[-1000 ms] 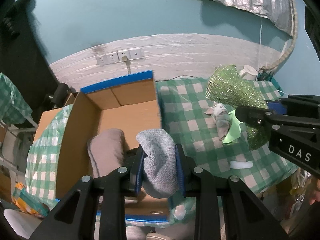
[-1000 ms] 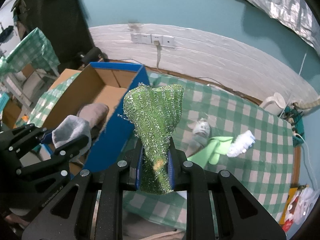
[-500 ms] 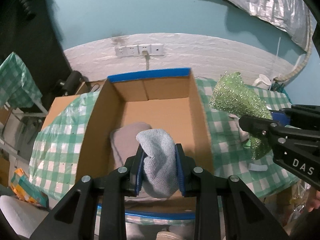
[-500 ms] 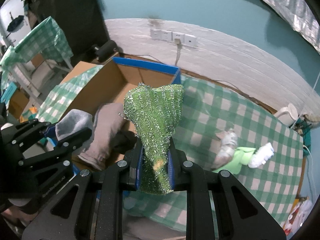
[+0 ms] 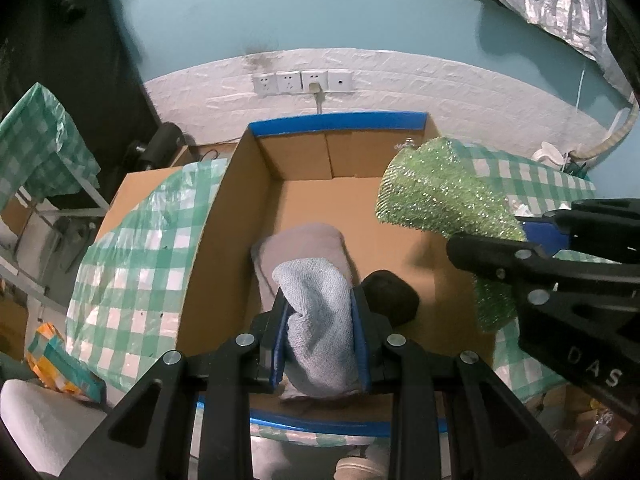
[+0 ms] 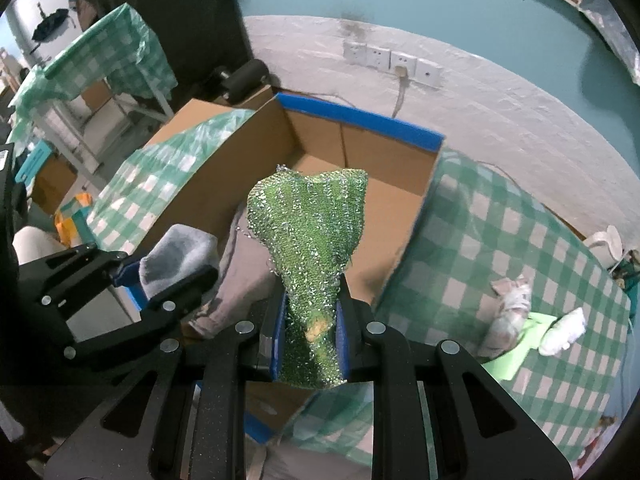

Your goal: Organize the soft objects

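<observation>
Both claws over box (image 5: 236, 216): left (image 5: 320, 332) w/ grey sock (image 5: 316, 320), right (image 6: 310, 332) w/ green cloth (image 6: 308, 232)

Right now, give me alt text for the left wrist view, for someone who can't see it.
The left gripper holds a grey sock between its jaws above an open cardboard box that already contains a taupe cloth and a dark bundle. At right, the right gripper holds a glittery green cloth over the box's edge.

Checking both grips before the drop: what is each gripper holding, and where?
Left gripper pinches the grey cloth at its lower middle; right gripper pinches the green sparkly cloth at its narrow lower end.
</observation>
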Action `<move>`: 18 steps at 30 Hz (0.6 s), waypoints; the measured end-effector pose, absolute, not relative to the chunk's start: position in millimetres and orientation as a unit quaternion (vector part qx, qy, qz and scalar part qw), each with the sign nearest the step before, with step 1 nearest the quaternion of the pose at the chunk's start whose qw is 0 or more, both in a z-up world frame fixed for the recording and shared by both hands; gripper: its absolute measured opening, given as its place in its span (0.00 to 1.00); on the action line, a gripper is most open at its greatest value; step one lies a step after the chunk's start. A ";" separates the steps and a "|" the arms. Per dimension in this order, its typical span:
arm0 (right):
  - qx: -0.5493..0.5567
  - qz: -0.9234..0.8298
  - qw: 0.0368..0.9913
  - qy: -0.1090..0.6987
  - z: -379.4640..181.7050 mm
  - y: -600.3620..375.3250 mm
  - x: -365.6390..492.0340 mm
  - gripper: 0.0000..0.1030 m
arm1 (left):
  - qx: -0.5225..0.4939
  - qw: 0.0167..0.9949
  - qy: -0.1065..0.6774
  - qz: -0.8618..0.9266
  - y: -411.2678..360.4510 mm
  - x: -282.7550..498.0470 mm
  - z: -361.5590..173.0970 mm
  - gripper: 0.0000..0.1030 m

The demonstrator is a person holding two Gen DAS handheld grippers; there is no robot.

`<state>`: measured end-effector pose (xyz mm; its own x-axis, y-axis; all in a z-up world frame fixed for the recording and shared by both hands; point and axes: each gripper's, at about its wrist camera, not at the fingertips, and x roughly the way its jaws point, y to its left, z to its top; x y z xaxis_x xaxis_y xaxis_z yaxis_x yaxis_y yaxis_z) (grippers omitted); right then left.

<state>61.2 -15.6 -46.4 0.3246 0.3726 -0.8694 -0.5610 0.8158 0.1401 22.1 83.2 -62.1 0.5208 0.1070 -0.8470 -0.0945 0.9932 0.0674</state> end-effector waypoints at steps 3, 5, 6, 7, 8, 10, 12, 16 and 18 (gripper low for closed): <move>-0.089 0.290 0.804 0.511 -51.1 -12.3 63.5 0.19 | 0.003 0.869 0.490 0.062 89.1 22.0 -65.5 0.27; -0.089 0.290 0.803 0.514 -53.6 -9.4 64.7 0.19 | 0.002 0.868 0.493 0.064 91.9 22.7 -66.8 0.27; -0.090 0.290 0.802 0.514 -54.3 -8.4 64.9 0.19 | 0.001 0.867 0.494 0.066 93.7 22.8 -67.8 0.28; -0.090 0.290 0.801 0.515 -55.2 -6.9 65.1 0.21 | 0.001 0.866 0.495 0.068 94.8 23.0 -68.7 0.29; -0.090 0.291 0.801 0.516 -56.0 -5.4 65.5 0.25 | 0.000 0.866 0.496 0.069 96.1 23.1 -69.8 0.30; -0.091 0.289 0.800 0.518 -57.8 -2.4 66.1 0.26 | 0.001 0.862 0.501 0.074 98.2 23.8 -72.5 0.32; -0.091 0.285 0.801 0.519 -59.7 -0.3 66.8 0.36 | 0.004 0.860 0.504 0.078 98.1 24.2 -74.0 0.34; -0.099 0.271 0.807 0.515 -60.5 1.2 66.4 0.53 | 0.007 0.857 0.508 0.085 101.6 24.0 -76.5 0.41; -0.100 0.266 0.809 0.514 -60.4 0.6 66.4 0.55 | 0.007 0.857 0.508 0.088 102.7 23.9 -76.6 0.43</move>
<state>66.4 0.6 -60.4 0.3305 0.3289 -0.8847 -0.5339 0.8381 0.1121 23.9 102.7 -76.6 0.4687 0.1571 -0.8692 -0.1432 0.9845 0.1008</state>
